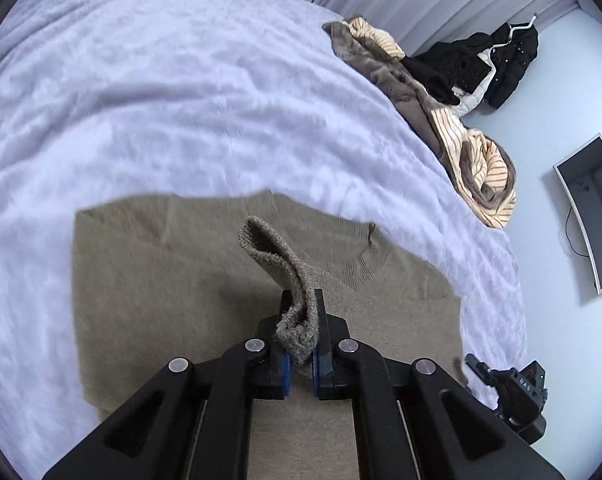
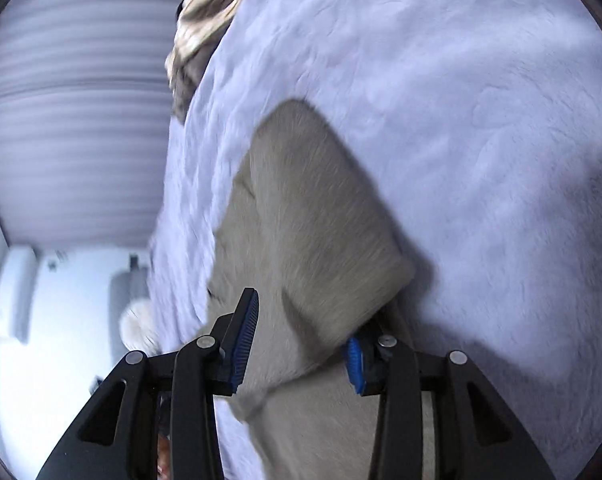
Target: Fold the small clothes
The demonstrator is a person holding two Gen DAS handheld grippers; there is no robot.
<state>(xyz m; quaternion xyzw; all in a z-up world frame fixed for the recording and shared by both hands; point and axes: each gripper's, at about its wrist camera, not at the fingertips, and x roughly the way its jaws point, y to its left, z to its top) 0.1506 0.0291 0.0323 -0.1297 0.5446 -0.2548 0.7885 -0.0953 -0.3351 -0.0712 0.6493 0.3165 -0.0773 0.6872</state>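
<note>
A tan knit sweater (image 1: 161,280) lies flat on the pale lilac bed cover (image 1: 181,80), its V-neck (image 1: 365,264) toward the right. My left gripper (image 1: 301,300) is shut on a grey-brown knit end of the sweater (image 1: 269,252), which stands up in a loop above the garment. In the right wrist view, blurred, my right gripper (image 2: 305,320) is open over the same sweater (image 2: 309,200). A raised fold of it lies between the jaws and hides most of the right pad. The left pad (image 2: 245,332) is bare.
A heap of striped cream and brown clothes (image 1: 441,112) lies along the bed's right edge. Beyond it on the pale floor are black garments (image 1: 481,64) and a flat screen (image 1: 589,212). A black device (image 1: 517,392) sits at the sweater's lower right. Pleated curtains (image 2: 81,120) hang behind.
</note>
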